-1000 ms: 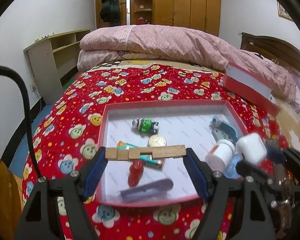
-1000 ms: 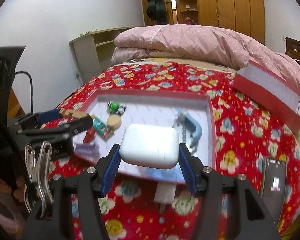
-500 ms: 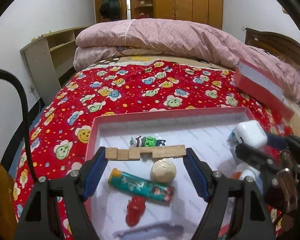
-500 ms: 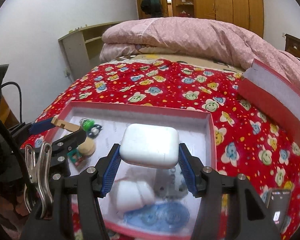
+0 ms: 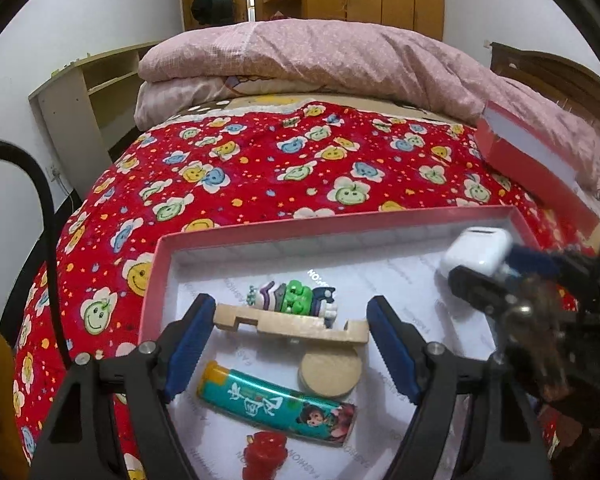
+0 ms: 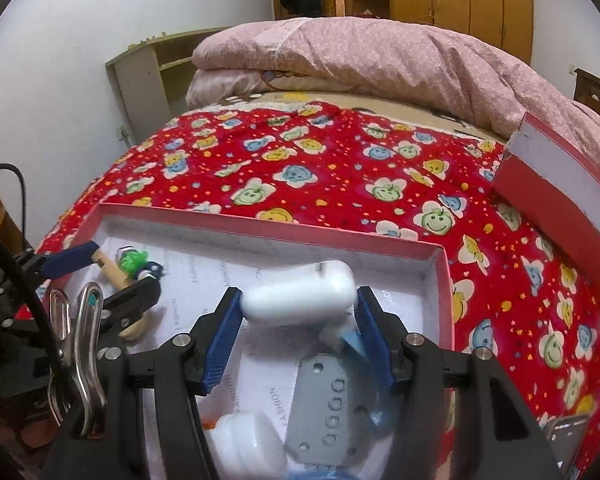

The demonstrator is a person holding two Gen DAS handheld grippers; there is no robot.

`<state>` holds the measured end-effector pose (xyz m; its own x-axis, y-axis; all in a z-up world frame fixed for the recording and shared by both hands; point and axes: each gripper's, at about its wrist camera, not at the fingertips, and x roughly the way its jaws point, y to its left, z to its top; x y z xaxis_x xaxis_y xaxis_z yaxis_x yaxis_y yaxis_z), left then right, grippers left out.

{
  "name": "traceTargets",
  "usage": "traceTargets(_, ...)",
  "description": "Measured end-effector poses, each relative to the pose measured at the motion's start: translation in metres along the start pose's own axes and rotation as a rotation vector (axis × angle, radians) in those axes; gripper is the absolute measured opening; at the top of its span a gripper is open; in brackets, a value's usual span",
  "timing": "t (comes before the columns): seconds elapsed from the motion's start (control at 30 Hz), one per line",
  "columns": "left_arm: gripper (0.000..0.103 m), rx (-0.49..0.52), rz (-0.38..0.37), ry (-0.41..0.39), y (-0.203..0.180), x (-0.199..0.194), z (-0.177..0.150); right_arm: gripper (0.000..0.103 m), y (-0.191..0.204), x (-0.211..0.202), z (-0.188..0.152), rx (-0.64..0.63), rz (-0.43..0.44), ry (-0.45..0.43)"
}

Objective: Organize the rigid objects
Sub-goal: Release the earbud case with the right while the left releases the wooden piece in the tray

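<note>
While the left fingers [image 5: 290,334] part around a wooden block [image 5: 292,325], right fingers [image 6: 298,314] clamp a white case [image 6: 300,294].

One open pink box [image 5: 156,264] sits low in the frame, holding one wooden bar [image 5: 292,326], one green toy figure [image 5: 296,300], one wooden disc [image 5: 330,370], one teal tube [image 5: 276,404], one red toy [image 5: 264,458], one white case [image 5: 478,250]. One lid [image 5: 540,164] lies upper right.

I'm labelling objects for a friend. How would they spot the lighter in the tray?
Find the red-rimmed tray on the flowered bedspread. Near its front lies the lighter, below a round wooden disc: the only teal tube, cartoon-printed, with a yellow end.
</note>
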<state>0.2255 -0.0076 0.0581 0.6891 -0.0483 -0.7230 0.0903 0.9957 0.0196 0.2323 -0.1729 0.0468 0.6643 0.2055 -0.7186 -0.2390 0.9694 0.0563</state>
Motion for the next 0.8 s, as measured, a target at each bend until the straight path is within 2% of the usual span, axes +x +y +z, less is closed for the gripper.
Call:
traceTargets(0.1,0.083,-0.005,-0.001,-0.004,0.000,0.000,0.000,0.059,-0.004,0.002,-0.001,0.021,0.022,0.009)
traceTargets(0.23,0.083,-0.004,0.007,-0.003,0.000,-0.005,0.000,0.066,-0.006,-0.007,0.001,0.032,0.021,-0.022)
traceTargets(0.47,0.083,0.003,0.003,-0.029,0.002,-0.034,-0.006,0.066,-0.004,-0.035,-0.002,0.040,0.042,-0.063)
traceTargets(0.8,0.083,-0.028,-0.025,-0.028,0.009,-0.078,-0.043,0.066,0.000,-0.081,-0.040,0.082,0.033,-0.078)
